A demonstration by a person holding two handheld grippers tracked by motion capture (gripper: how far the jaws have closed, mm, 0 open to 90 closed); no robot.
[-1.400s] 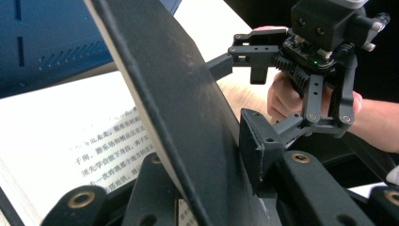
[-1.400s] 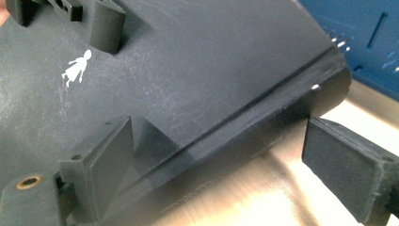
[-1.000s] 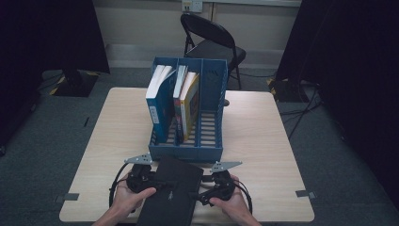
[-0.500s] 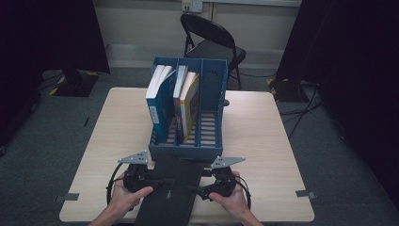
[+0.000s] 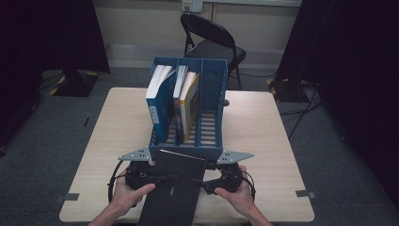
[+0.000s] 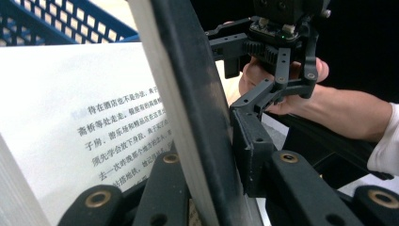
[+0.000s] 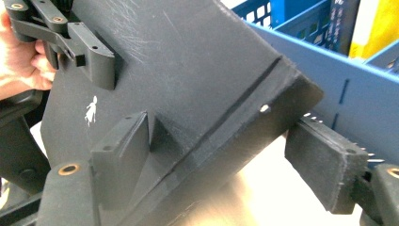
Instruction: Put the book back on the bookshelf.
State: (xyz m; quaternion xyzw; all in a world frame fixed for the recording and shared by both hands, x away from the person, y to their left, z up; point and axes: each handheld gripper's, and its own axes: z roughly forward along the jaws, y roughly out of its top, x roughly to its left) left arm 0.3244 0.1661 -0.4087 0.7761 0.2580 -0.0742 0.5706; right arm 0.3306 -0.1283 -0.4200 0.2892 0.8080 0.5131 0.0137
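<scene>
Your black book (image 5: pixel 171 193) runs off the high view's bottom edge — its near end is cut away. It hides the desk (image 5: pixel 263 122) beneath and part of each claw, and the cover's white mark (image 7: pixel 90 109) is too small to read.

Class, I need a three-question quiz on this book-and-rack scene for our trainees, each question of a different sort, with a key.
1. True or false: the black hardcover book stands inside the blue slotted plastic rack.
2. In the high view, which compartment of the rack holds no book? A left, B middle, C right.
3. What piece of furniture stands beyond the far edge of the light wooden table?

Key: 1 false, it is outside, at the rack's near end. 2 C. 3 a black folding chair.
</scene>
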